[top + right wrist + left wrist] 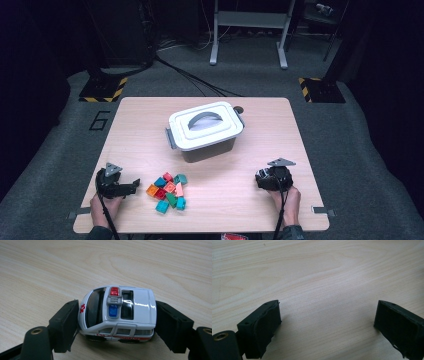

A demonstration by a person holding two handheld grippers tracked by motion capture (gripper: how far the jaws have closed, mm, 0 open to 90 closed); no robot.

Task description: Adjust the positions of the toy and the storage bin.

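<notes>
A white toy ambulance (117,312) with red and blue roof lights lies sideways between the jaws of my right gripper (116,306), and both pads press on its front and rear ends. In the high view my right gripper (270,179) rests low over the table's front right part. At the front left my left gripper (131,186) is held in a hand. Its jaws stand wide open over bare wood in the left gripper view (328,305), with nothing between them.
A pile of several coloured toy blocks (167,191) lies just right of the left gripper. A white-lidded plastic box (205,130) with a handle stands at the centre of the wooden table (270,125). Dark floor surrounds the table.
</notes>
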